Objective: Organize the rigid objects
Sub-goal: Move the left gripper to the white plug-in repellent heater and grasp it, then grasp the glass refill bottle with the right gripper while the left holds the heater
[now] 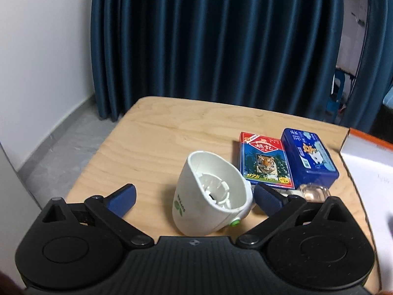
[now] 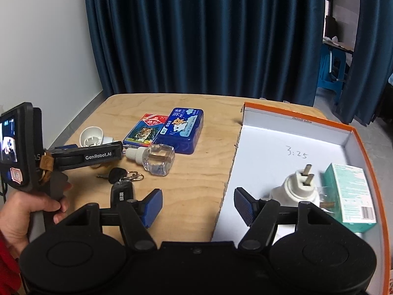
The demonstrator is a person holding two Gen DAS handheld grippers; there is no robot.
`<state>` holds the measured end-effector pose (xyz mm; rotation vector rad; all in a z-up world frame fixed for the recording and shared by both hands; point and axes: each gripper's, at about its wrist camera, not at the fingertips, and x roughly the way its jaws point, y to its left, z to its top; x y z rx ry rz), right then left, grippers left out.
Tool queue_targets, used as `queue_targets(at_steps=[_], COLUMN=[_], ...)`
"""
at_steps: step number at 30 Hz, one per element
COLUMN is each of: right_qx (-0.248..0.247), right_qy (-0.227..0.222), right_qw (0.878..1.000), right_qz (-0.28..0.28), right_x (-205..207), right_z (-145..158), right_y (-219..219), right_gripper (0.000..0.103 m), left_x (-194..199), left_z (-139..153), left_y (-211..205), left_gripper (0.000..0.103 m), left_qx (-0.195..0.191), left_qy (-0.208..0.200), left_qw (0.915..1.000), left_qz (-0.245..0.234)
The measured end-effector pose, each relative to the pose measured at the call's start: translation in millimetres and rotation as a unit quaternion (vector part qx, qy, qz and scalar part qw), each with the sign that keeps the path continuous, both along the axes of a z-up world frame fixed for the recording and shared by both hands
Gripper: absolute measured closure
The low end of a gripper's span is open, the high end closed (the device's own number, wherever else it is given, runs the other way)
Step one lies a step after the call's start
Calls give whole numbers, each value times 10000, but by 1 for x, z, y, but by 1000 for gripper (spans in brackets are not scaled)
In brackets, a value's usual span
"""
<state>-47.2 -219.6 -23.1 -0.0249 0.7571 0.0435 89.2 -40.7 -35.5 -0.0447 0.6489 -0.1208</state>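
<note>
Left gripper point(image 1: 194, 198) is spread wide around white cup point(image 1: 211, 194), not touching, on table point(image 1: 147, 132). Right gripper point(image 2: 197, 206) is spread wide, empty, over box point(image 2: 282, 135) edge. Plug point(image 2: 298, 186) and carton point(image 2: 351, 194) are seen inside box.

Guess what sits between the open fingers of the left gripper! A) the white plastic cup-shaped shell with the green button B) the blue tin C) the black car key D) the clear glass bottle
A: in the left wrist view, the white plastic cup-shaped shell lies on the wooden table between the spread blue-padded fingers of the left gripper.
</note>
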Motion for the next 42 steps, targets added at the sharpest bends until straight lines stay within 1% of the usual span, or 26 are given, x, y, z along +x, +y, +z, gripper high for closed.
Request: queue_targets(at_steps=[1,2,3,4,5,6,8,11,15,18,19,22,24,25,26,28,30,32,34,35,38,40,42], right_qx=[10,5,4,6,9,8,-15,34,104,236,207,-121,-139,-176,-219,-168,-248,-260,-247,-211,-237,-227,-117], right_qy=[8,12,11,18,30,38,60,94,181,362,377,371,473,528,546,610,676,589,542,525,455,443,448], right_qw=[10000,10000,10000,10000,10000,10000,9999,9998,9989,9974,9972,9971,9963,9963,9963,9952,9941,9941,9940,9942,9940,9946,9947], right_qz=[10,15,24,41,59,75,90,167,428,574,606,659,705,656,632,753,807,873,918,920,967,916,922], right_x=[2,3,4,6,7,7,10,14,28,47,53,72,86,92,98,106,114,120,124,126,124,120,114], right_z=[-1,-3,-4,-4,-5,-5,-7,-8,-13,-22,-25,-37,-45,-48,-50,-54,-58,-61,-62,-62,-60,-59,-57], right_y=[1,2,4,5,7,8,11,17,32,44,49,63,64,64,63,62,64,65,66,66,66,66,62], right_gripper=[25,25,25,25,25,25,25,25,25,25,25,25,23,23,23,22,22,18,18,20,30,30,30], left_x=[0,0,-1,-2,-2,-2,-3,-4,-12,-16,-21,-34,-38,-40,-36,-33,-27,-24,-23,-25,-23,-27,-28], left_z=[-1,-2,-2,-2,-1,1,2,6,25,45,52,67,71,73,71,70,65,65,65,66,64,65,65], left_y=[3,3,5,8,10,12,19,25,32,34,37,43,46,49,47,50,47,47,47,48,47,47,47], left_gripper=[0,3,17,26,31,31,32,32,32,32,32,32,32,32,32,32,32,32,32,32,32,32,32], left_qx=[-44,-65,-112,-186,-201,-169,-251,-278,-151,-94,-67,48,98,60,1,-135,-229,-311,-329,-334,-342,-343,-334], left_qy=[-40,-78,-97,-86,-89,-81,-57,-21,-78,-117,-141,-144,-210,-256,-266,-236,-192,-180,-200,-215,-213,-224,-241], left_qw=[10000,9999,9999,9997,9997,9998,9997,9996,9998,9997,9997,9998,9997,9996,9996,9996,9995,9993,9993,9992,9992,9991,9991], left_qz=[13,-2,-40,-92,-106,-78,-55,27,96,185,194,97,58,41,44,55,46,31,36,40,55,50,37])
